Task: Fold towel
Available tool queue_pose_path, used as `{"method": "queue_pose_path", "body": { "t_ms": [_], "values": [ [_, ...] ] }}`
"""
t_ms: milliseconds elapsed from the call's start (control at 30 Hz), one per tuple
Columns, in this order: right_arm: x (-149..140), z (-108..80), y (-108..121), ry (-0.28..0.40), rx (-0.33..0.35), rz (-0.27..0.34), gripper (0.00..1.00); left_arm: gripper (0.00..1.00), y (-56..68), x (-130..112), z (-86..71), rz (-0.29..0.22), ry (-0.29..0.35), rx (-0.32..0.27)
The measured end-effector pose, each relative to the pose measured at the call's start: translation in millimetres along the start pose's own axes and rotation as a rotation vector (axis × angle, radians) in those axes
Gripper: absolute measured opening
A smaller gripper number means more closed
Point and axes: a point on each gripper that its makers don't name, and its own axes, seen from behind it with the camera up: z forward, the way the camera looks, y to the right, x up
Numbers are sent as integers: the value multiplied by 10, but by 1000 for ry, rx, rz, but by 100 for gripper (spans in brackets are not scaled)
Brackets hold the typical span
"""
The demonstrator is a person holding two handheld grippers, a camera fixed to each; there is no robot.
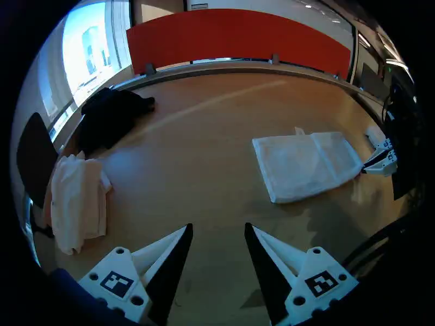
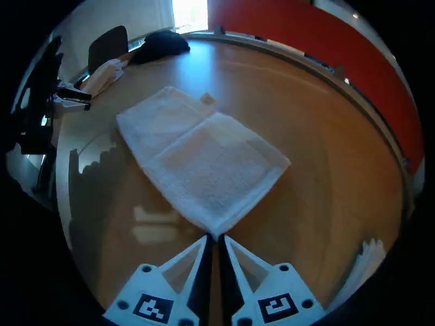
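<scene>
Closest in, the right gripper [image 2: 216, 239] has its fingers drawn almost together at the near corner of the folded white towel [image 2: 206, 157]; whether they pinch it I cannot tell. The left gripper [image 1: 217, 225] hangs spread over the wooden table [image 1: 206, 163], with the towel well ahead to its right. Farther off lies a heap of white cloths [image 1: 76, 201].

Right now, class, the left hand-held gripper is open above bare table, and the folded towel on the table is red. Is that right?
No: the folded towel is white, not red, as the right gripper view shows. The rest stands: the left hand-held gripper is open above bare table.
</scene>
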Motion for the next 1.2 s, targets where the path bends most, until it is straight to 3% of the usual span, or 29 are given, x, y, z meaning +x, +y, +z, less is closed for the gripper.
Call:
{"method": "queue_pose_path", "body": {
  "t_ms": [400, 1200],
  "values": [
    [151, -140, 87, 45, -46, -18, 5, 70, -25, 26, 16, 4, 3, -1],
    [682, -919, 445, 170, -193, -43, 5, 70, -13, 151, 34, 15, 18, 1]
  ]
}}
